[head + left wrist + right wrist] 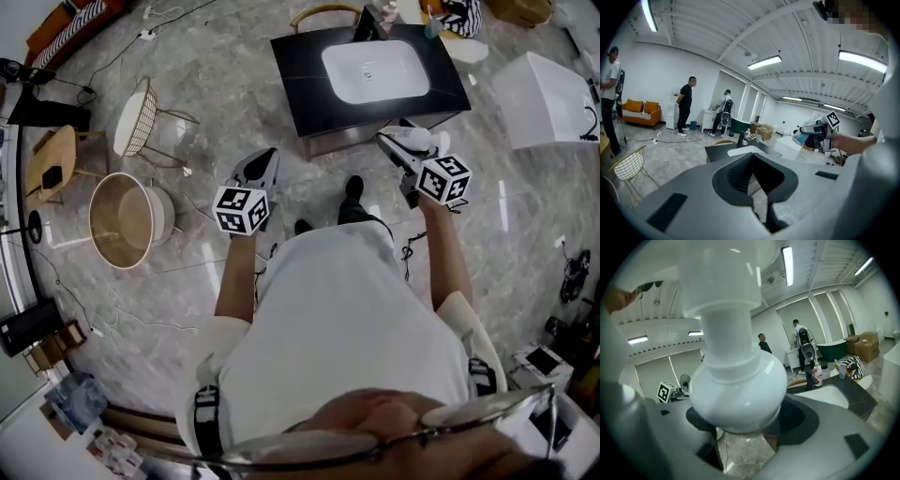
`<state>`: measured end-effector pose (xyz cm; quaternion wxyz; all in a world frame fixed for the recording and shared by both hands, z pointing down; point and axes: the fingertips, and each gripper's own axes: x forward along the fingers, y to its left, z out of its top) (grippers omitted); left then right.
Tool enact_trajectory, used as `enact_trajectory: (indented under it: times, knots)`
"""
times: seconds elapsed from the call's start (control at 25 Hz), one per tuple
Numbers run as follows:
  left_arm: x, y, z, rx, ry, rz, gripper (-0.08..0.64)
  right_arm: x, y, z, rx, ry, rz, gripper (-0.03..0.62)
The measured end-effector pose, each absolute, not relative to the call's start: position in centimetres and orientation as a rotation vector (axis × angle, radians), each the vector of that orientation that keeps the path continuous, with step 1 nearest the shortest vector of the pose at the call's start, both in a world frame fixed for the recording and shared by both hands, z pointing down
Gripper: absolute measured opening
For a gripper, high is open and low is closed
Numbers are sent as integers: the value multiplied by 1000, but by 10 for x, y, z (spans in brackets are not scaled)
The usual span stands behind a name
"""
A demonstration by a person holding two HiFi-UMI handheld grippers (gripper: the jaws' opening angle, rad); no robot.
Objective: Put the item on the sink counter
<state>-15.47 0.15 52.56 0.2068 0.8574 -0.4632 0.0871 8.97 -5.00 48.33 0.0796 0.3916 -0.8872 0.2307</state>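
Observation:
My right gripper (398,141) is shut on a white bottle (418,139) with a rounded shoulder, which fills the right gripper view (736,371). It hangs just in front of the near right corner of the black sink counter (300,66), which has a white basin (375,70). The counter also shows ahead in the right gripper view (858,397) and the left gripper view (719,150). My left gripper (262,161) is held over the floor left of the counter, jaws together with nothing between them (757,187).
Bottles and a cup (384,14) stand at the counter's far edge. A wire chair (136,117) and a round tub (127,220) are on the floor to the left, and a white box (548,94) to the right. Several people (685,105) stand far off.

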Motion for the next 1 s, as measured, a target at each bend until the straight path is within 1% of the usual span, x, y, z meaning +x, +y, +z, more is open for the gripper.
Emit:
enact_trajectory:
  times: [0.28, 0.48, 0.64, 1.0]
  knots:
    - [-124, -44, 526, 2362, -1334, 232, 3, 105, -104, 491, 1059, -2654, 665, 354]
    - [-80, -93, 524, 2331, -1376, 232, 5, 144, -163, 494, 982, -2659, 653, 354]
    - [-61, -122, 524, 2301, -1408, 246, 5, 164, -200, 498, 944, -2661, 649, 354]
    - [-28, -154, 535, 2250, -1441, 297, 3, 189, -248, 514, 890, -2654, 616, 354]
